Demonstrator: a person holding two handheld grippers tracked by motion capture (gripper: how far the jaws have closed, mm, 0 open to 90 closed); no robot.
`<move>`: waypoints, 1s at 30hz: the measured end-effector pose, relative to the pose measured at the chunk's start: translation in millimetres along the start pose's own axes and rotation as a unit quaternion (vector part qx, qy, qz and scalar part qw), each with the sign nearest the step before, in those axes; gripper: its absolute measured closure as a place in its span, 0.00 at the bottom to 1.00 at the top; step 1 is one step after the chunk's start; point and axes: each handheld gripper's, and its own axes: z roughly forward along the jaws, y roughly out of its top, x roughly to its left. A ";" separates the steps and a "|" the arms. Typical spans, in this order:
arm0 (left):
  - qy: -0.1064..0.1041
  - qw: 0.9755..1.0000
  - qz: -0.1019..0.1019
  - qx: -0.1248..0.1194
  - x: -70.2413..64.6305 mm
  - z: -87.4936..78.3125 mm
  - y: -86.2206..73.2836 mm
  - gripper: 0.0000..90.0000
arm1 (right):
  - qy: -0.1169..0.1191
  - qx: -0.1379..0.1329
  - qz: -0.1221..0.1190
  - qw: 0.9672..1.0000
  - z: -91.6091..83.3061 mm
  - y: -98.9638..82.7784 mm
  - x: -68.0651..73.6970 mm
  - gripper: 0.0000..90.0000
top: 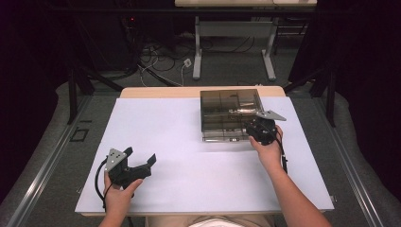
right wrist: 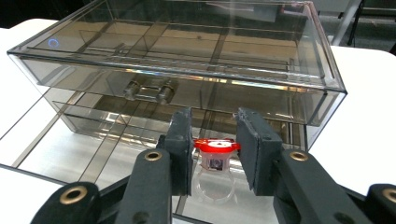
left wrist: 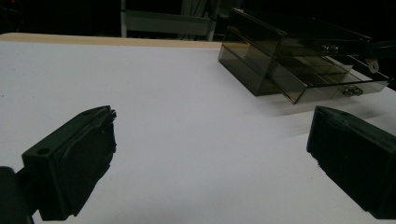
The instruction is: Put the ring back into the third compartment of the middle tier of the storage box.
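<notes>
Right hand-held gripper (right wrist: pixel 215 154) clamped on one red-topped ring (right wrist: pixel 215 161), left hand-held gripper (top: pixel 140 160) apart, one two-drawer box (top: pixel 229 113).

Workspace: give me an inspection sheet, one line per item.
Surface: white tabletop, pale wood edge at the far side.
Job's things: smoky clear drawer box, lower drawer pulled out; red-topped clear ring between the right gripper's jaws.
Clutter: nothing seen.
Grippers: left gripper open, low over bare tabletop; right gripper at the open drawer, shut on the ring.
Cables: black cable loops from left gripper.
Surroundings: dark room, floor cables, another table's legs.
</notes>
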 end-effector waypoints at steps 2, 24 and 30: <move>0.001 1.000 -0.001 0.000 0.1 0.2 -0.1 0.01 | -0.001 0.002 0.007 1.000 0.4 0.2 -0.5 0.74; 0.001 1.000 -0.002 0.000 0.9 -0.2 -0.5 0.01 | -0.011 0.015 0.010 1.000 10.3 -3.3 -5.7 0.74; -0.001 1.000 -0.001 0.001 -0.2 0.7 0.0 0.01 | -0.016 0.021 0.008 1.000 12.7 -4.6 -4.9 0.74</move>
